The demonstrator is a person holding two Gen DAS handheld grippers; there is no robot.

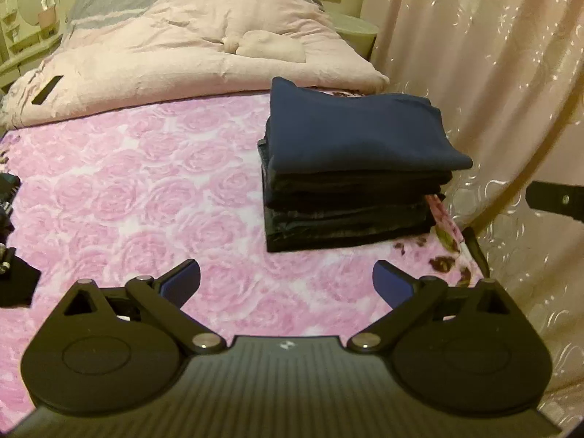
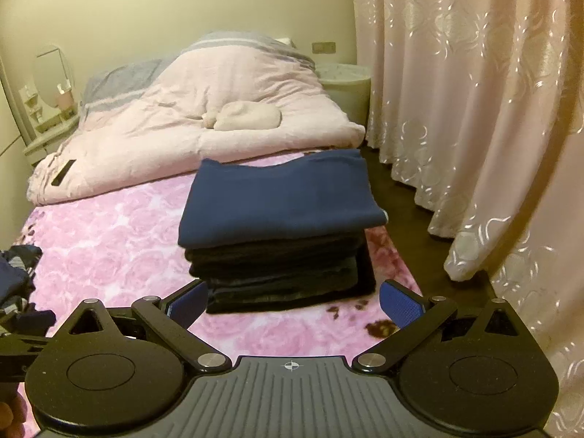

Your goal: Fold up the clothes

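A stack of folded dark clothes (image 1: 350, 182) sits on the pink rose-patterned bed (image 1: 138, 197), near its right edge, with a navy blue garment (image 1: 357, 131) on top. The stack also shows in the right wrist view (image 2: 281, 248), with the navy garment (image 2: 281, 200) on top. My left gripper (image 1: 286, 284) is open and empty, low over the bed in front of the stack. My right gripper (image 2: 294, 304) is open and empty, just in front of the stack's near edge. Some unfolded dark clothes (image 2: 16, 277) lie at the left edge.
A rumpled pink duvet (image 1: 189, 54) fills the far half of the bed. Pink curtains (image 2: 474, 109) hang along the right, with dark floor (image 2: 412, 219) between them and the bed. A round nightstand (image 2: 346, 84) stands at the back.
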